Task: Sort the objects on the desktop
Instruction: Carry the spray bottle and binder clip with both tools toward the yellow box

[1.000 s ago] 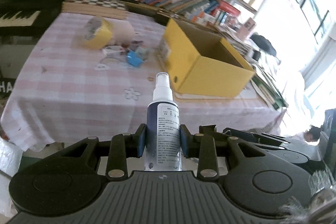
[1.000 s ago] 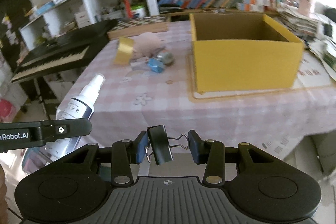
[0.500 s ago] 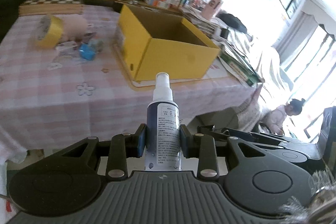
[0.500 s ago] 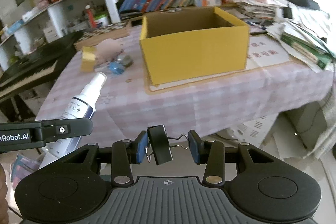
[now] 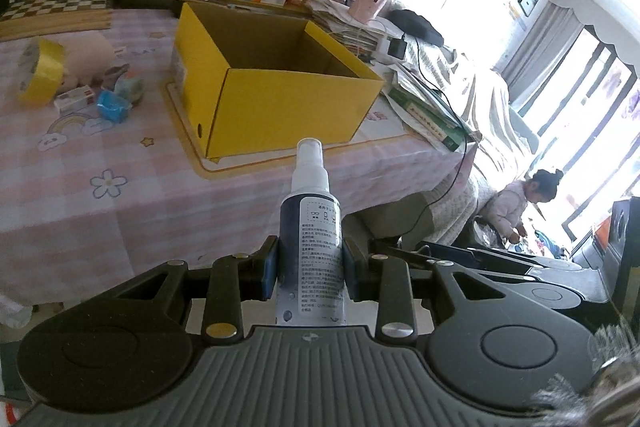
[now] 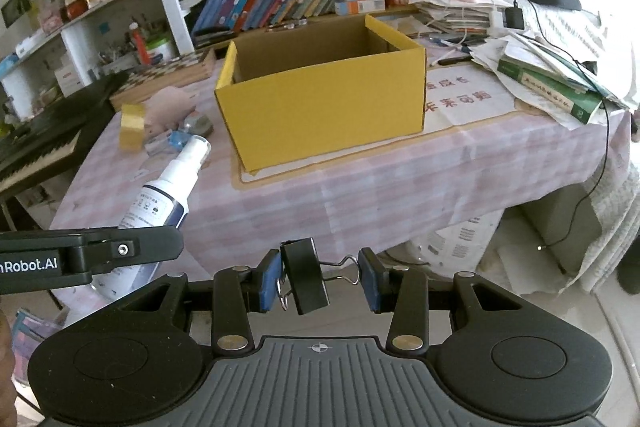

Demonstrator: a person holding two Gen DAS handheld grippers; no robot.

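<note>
My left gripper (image 5: 310, 269) is shut on a white-capped spray bottle (image 5: 311, 223) with a dark blue body, held upright in front of the table edge. The same spray bottle (image 6: 168, 193) shows at the left of the right wrist view, with the left gripper's black body below it. My right gripper (image 6: 320, 281) is shut on a black binder clip (image 6: 304, 277), pressing its wire handles and body between the blue pads. An open yellow cardboard box (image 5: 276, 87) (image 6: 324, 99) stands on the pink checked tablecloth (image 5: 100, 195), beyond both grippers.
A yellow tape roll (image 5: 40, 71), a pink item, a small white box and blue bits (image 5: 112, 105) lie left of the yellow box. Books and papers (image 6: 548, 75) pile at the table's right end. Bookshelves stand behind, a keyboard (image 6: 36, 143) at left. A person (image 5: 524, 203) sits at far right.
Both grippers have swung rightwards along the table's front. The yellow box now sits closer to the middle of both views. Both grips are unchanged.
</note>
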